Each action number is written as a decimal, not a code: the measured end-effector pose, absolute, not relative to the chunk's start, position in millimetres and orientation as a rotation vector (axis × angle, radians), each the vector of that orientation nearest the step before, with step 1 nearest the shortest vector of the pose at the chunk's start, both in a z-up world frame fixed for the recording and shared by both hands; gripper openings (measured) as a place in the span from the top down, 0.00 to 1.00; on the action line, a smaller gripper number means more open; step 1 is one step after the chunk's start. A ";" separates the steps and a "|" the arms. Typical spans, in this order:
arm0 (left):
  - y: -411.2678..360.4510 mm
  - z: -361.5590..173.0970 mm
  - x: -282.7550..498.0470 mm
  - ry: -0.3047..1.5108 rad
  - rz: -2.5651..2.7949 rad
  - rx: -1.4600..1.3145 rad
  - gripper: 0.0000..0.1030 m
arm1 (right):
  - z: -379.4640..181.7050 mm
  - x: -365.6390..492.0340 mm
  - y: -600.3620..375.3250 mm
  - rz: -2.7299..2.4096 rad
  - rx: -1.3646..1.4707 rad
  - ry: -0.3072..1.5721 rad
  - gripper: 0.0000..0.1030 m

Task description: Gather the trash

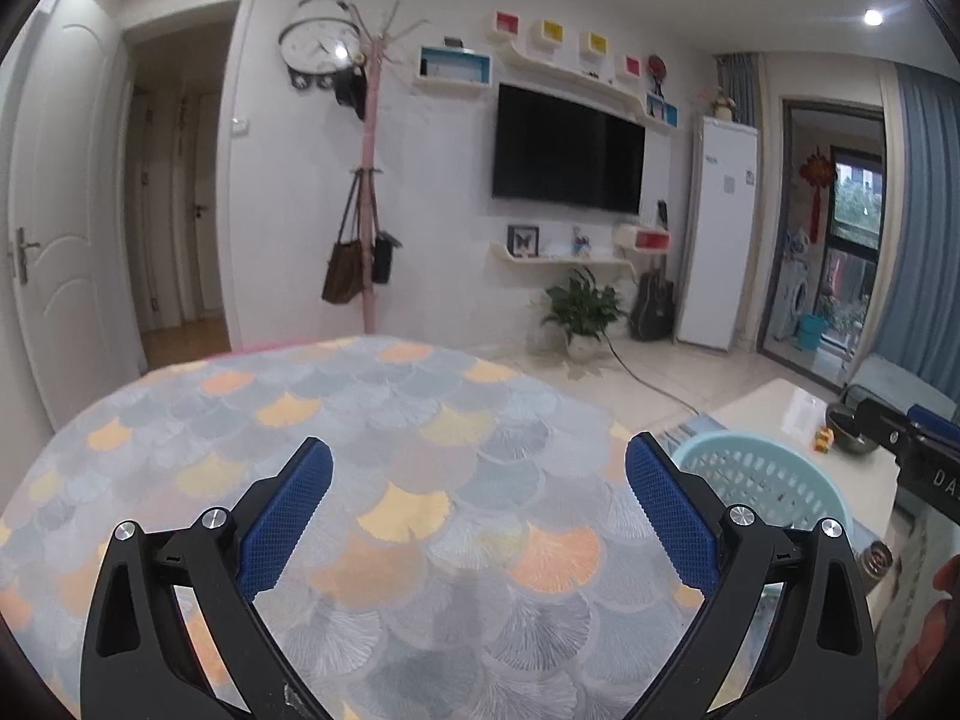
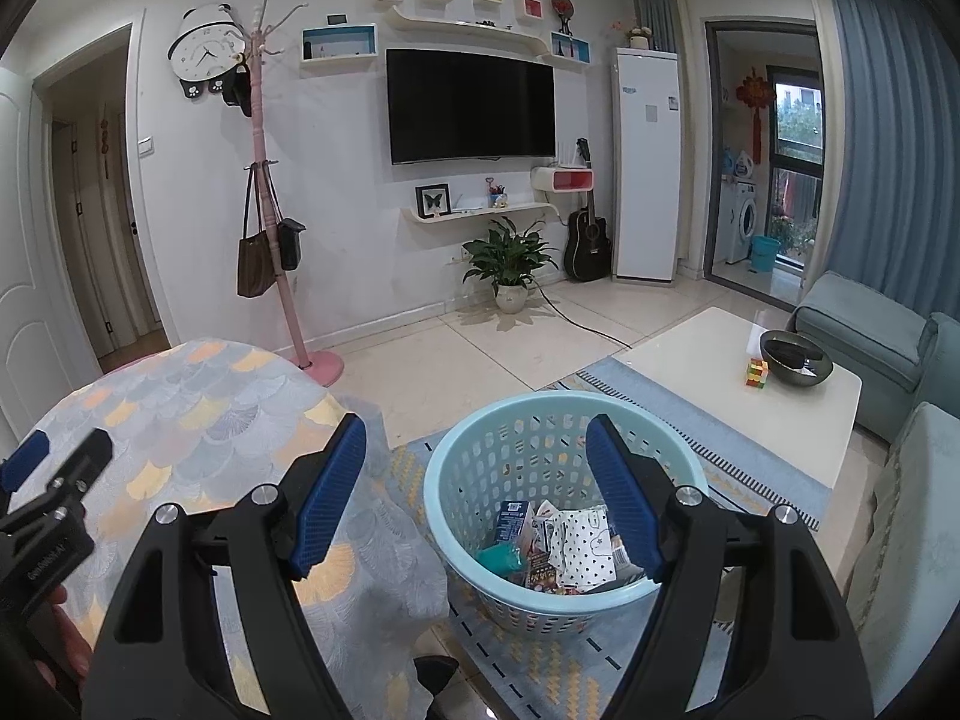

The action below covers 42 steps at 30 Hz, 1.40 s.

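A light blue plastic basket [image 2: 480,450] stands on the floor rug beside the table; it holds several pieces of trash [image 2: 564,540]: wrappers, a dotted packet, a small dark carton. My right gripper [image 2: 477,450] is open and empty, above the basket's near-left rim. My left gripper [image 1: 477,480] is open and empty over the table with the scale-patterned cloth [image 1: 360,420]. The basket shows in the left wrist view [image 1: 774,474] at the right, past the table edge. The left gripper also shows in the right wrist view [image 2: 42,474] at the far left.
A white coffee table [image 2: 720,372] with a dark bowl [image 2: 795,358] and a colour cube [image 2: 756,373] stands to the right. Blue-grey sofas [image 2: 870,330] lie beyond it. A pink coat stand [image 2: 264,180], a plant [image 2: 510,258] and a guitar [image 2: 588,240] are by the far wall.
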<state>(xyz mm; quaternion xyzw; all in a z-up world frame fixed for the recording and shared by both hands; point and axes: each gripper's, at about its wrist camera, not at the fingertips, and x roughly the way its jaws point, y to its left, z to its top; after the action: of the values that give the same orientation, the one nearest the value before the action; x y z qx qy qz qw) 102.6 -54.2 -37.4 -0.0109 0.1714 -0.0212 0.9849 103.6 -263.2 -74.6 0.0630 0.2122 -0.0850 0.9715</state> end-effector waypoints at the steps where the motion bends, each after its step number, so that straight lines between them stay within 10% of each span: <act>1: -55.4 -36.5 101.4 0.333 -0.035 -0.012 0.08 | -74.2 103.0 -263.9 -0.171 0.128 0.426 0.30; 42: -55.3 -42.2 105.6 0.345 -0.049 0.006 0.08 | -74.9 104.2 -267.2 -0.161 0.122 0.442 0.30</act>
<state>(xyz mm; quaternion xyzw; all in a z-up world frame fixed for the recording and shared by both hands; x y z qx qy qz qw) 105.6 -55.3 -42.2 0.0031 0.1718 -0.0244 0.9848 104.2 -267.2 -74.9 0.0603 0.2187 -0.0795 0.9707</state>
